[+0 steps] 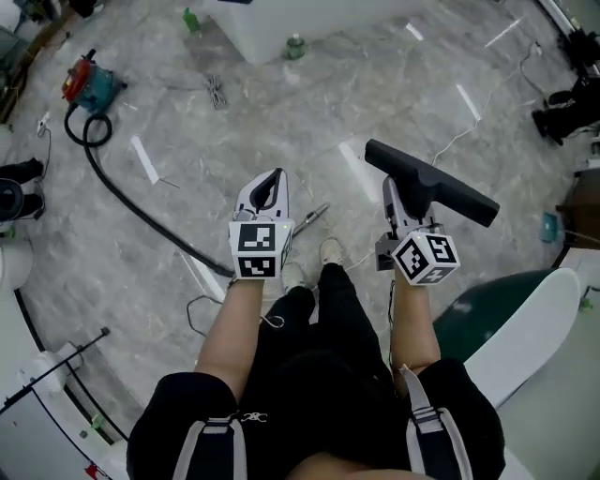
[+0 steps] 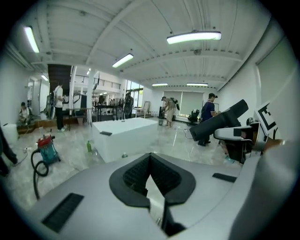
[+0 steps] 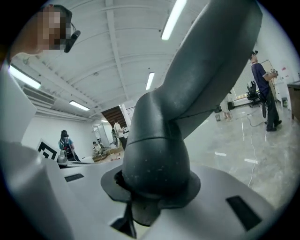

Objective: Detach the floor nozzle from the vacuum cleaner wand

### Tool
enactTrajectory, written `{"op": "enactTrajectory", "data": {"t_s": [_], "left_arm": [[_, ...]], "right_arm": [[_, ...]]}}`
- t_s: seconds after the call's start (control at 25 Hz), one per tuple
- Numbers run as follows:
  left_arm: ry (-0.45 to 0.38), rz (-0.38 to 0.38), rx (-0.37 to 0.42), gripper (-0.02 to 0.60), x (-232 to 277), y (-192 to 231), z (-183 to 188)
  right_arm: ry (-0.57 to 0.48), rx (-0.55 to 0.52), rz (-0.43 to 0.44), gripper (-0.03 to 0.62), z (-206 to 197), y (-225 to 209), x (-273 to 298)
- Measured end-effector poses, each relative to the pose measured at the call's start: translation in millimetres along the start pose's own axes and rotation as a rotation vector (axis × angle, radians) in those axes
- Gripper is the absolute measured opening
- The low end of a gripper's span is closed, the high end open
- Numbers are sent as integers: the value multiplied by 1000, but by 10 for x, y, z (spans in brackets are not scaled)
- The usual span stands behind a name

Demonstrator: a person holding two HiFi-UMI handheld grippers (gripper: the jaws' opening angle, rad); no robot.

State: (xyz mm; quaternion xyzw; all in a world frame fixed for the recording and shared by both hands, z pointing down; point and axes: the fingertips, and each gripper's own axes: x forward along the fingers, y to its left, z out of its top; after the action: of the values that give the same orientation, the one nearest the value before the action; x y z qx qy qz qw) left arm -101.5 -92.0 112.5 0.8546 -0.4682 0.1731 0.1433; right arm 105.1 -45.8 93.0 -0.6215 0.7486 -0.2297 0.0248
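Right hand-held gripper [image 3: 155,199] clamps nozzle [image 3: 161,150], seen only close-up.

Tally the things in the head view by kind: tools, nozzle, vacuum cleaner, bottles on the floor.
tools: 2, the left tool and the right tool
floor nozzle: 1
vacuum cleaner: 1
bottles: 2
total: 6

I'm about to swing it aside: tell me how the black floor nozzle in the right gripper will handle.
Likely stiff: the floor nozzle shows no sag though held by the neck alone. Its long bar sits beyond the right gripper, so it may lever or twist in the grip. The smooth round neck could slip.
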Motion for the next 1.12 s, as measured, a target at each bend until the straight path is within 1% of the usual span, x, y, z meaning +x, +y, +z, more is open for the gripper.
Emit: {"op": "enactTrajectory", "data": {"t_s": [0.08,0.16,0.24,0.32,0.48,0.64,0.76,0.88,1.0,1.12], "left_arm": [[-68,5,25,8,-241,-45,514],[-123,13,32,8,-427,-92,921],[-169,21,58,8,-566,-124,1302],[-190,15,83,8,-700,-168,1569],[-190,-45,99,8,-854,-373,1879],[-253,-54,153,8,-978,-581,2227],[-306,-72,182,8,-1053,-739,2394],[-334,-65,213,8,-1080,-857,2521],[-341,-55,222,8,-1072,-921,2564],[-326,-52,211,8,-997,-925,2549]], "right_arm": [[-40,-20,23,118,386,272,-133],[-73,-39,32,118,732,445,-238],[-114,-51,20,118,1085,525,-313],[-144,-55,9,118,1354,564,-397],[-206,-49,4,118,1775,561,-577],[-280,-72,11,117,2142,577,-724],[-301,-58,36,118,2232,575,-762],[-302,-28,57,118,2254,528,-742],[-302,-29,54,118,2277,465,-745],[-311,-65,43,118,2340,413,-723]]}}
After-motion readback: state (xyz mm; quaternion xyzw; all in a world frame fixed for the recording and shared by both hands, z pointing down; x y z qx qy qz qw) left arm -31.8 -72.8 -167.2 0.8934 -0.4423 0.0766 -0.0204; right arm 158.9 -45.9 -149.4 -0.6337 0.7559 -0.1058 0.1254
